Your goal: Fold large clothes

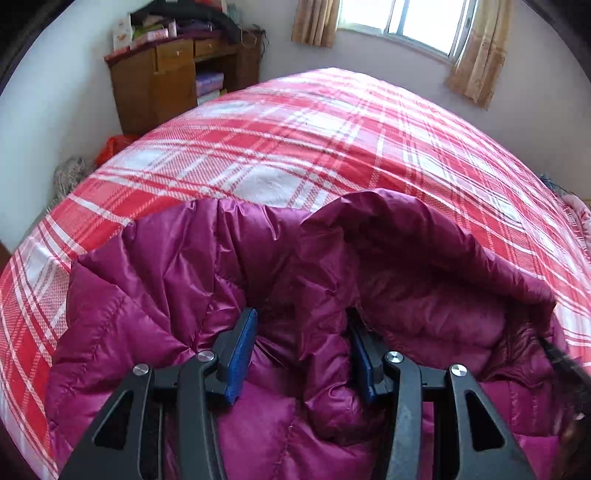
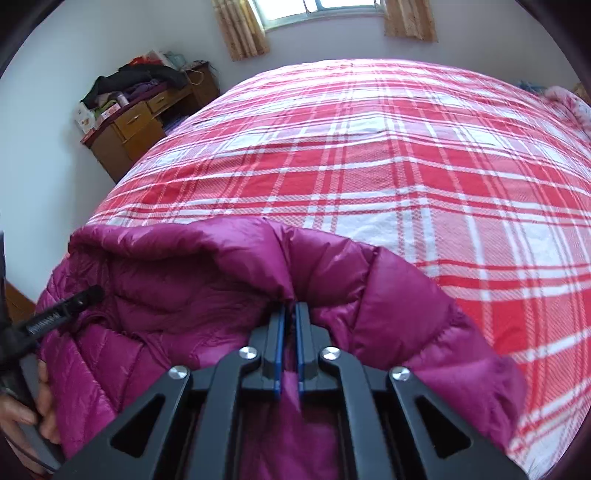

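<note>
Puffy magenta down jacket [image 1: 177, 280] lies bunched at the near edge of the bed [image 1: 314, 129], quilted shell up, hood or collar part curled open toward 1 o'clock in the left wrist view. Red-and-white plaid bedspread runs out beyond it to 12 o'clock.

Left gripper [image 1: 301, 354]: jaws stand apart, blue pads [image 1: 242, 356] either side of a raised fold of jacket fabric. Fabric sits between them; whether the pads press it I cannot tell (folds hide the right pad's face).

Right gripper [image 2: 290, 343]: jaws nearly together, clenched on a thin ridge of the jacket where the rim meets the shell. Fabric puckers at the tips.

In the right wrist view, at 9 o'clock, the left gripper's black finger rests against the jacket, with a hand [image 2: 22, 417] on its handle at 8 o'clock.

Beyond the bed: wooden cabinet [image 1: 166, 77] at 11 o'clock, heaped with clothes and boxes. Window [image 1: 402, 22] with tan curtains at 12 to 1 o'clock.
</note>
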Demonstrator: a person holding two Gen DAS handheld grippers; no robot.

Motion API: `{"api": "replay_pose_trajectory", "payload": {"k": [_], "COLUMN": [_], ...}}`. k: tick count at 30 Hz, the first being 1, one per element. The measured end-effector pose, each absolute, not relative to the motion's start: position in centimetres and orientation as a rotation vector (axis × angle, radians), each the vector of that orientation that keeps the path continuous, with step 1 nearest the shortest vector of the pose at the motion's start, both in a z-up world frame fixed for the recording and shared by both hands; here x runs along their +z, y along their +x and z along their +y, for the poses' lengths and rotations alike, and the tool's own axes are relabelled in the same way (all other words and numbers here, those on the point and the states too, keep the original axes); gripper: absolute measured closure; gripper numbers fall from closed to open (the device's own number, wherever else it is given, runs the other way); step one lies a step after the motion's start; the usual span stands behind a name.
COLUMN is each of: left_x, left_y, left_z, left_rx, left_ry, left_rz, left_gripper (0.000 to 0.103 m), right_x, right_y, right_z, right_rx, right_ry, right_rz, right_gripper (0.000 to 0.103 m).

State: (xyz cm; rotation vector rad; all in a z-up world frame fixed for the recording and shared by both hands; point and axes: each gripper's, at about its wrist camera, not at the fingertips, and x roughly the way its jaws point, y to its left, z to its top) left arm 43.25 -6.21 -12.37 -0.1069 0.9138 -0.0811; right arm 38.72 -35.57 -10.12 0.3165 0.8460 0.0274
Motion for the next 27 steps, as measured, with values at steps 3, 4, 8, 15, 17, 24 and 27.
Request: {"api": "replay_pose_trajectory", "payload": {"k": [3, 4, 8, 15, 17, 24, 27], "left_x": [-12.6, -12.6, -12.5, -10.7, -8.6, -2.0, -3.4], "left_y": [42.5, 42.6, 42.5, 41.1, 39.6, 41.1, 44.7], "left_z": [-6.8, -6.8, -6.4, -4.9, -4.2, -6.1, -8.3], "left_rx": [-0.057, -0.057, -0.069, -0.143, -0.148, -0.184, -0.138], "left_ry": [-0.079, -0.085, -0.109, -0.159, -0.179, -0.139, -0.075], "left_rz": [0.862, 0.864, 0.859, 0.854, 0.806, 0.685, 0.705], "left_gripper": [0.054, 0.054, 0.054, 0.054, 0.054, 0.054, 0.054], "right_x": [-6.4, -5.7, -5.6, -11.9, -12.1, -12.4, -12.3], "right_y": [37.0, 37.4, 42.0, 42.9, 42.0, 41.9, 41.9], "right_z": [-36.3, -35.9, -33.1, -30.3, -30.2, -30.6, -30.2], "right_rx": [0.001, 0.004, 0.054, 0.130, 0.162, 0.171, 0.162], "right_ry": [0.390, 0.391, 0.377, 0.303, 0.260, 0.279, 0.263], "right_rz": [0.674, 0.668, 0.733, 0.911, 0.864, 0.832, 0.828], "right_gripper": [0.087, 0.086, 0.086, 0.092, 0.092, 0.092, 0.092]}}
